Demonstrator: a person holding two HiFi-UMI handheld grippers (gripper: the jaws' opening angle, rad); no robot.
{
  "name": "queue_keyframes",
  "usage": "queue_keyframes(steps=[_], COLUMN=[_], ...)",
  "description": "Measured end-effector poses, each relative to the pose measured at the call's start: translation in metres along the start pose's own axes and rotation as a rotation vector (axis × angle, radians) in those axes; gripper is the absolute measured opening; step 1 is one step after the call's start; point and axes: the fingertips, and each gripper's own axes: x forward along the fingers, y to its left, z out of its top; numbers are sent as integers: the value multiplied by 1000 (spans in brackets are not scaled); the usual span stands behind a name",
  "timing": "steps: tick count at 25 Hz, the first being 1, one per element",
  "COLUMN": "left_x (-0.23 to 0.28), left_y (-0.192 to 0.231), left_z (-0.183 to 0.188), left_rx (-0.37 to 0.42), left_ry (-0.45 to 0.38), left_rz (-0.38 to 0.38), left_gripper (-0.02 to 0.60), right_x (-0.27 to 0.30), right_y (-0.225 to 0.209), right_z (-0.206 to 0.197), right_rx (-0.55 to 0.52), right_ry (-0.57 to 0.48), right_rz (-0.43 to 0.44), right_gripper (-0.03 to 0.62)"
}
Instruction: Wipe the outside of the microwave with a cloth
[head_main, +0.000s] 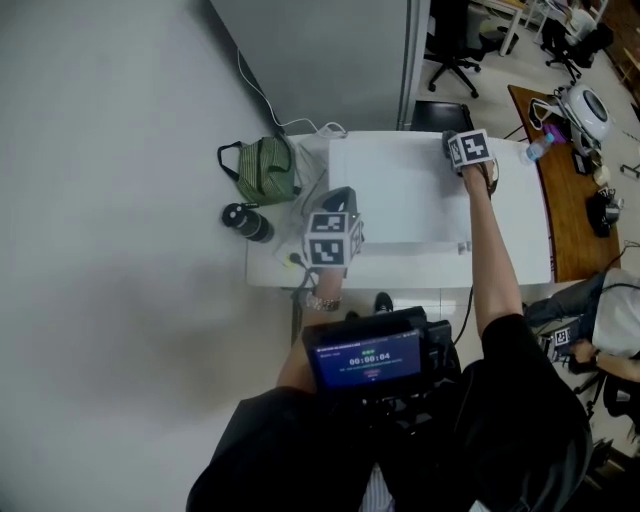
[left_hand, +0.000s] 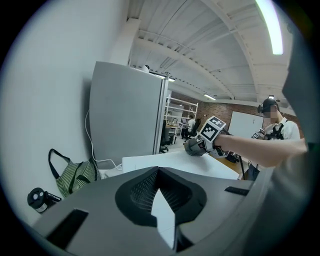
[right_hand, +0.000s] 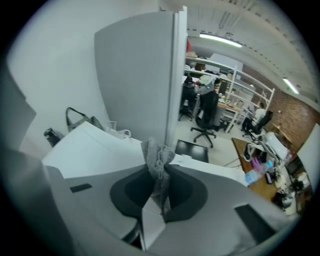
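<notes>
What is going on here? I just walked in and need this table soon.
A person is working on the white microwave with a gripper in each hand. The right claw is clamped on a grey cloth at the far right corner of the microwave's top. The left claw is shut with nothing in it, near the front left corner.

Pretty plain palette here: white microwave (head_main: 400, 190) mid-frame, mottled grey cloth (right_hand: 159, 165), green bag (head_main: 268, 170) with pale stripes off to its left, black bottle (head_main: 247, 222) just below that, brown wood desk (head_main: 565, 215) along the right edge.
</notes>
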Motion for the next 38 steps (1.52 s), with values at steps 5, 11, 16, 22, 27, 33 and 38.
queue_keyframes(steps=[5, 11, 16, 22, 27, 33, 38], left_x=[-16, -34, -38, -17, 1, 6, -3], left_y=[16, 27, 26, 3, -35, -50, -38], left_z=[-4, -10, -15, -15, -13, -12, -10], left_rx=[-11, -22, -24, -8, 18, 26, 9], left_ry=[1, -2, 3, 17, 25, 20, 8], left_rz=[47, 84, 88, 21, -77, -128, -98], left_gripper=[-5, -5, -5, -5, -5, -5, -5], right_x=[-18, -28, -5, 0, -15, -29, -44], right_y=[190, 337, 313, 180, 30, -59, -19], right_z=[39, 50, 29, 8, -44, -92, -66], right_rx=[-198, -293, -349, -164, -44, 7, 53], right_ry=[-107, -111, -47, -57, -73, -8, -40], right_rz=[294, 535, 441, 320, 95, -62, 1], right_gripper=[48, 48, 49, 49, 49, 49, 48])
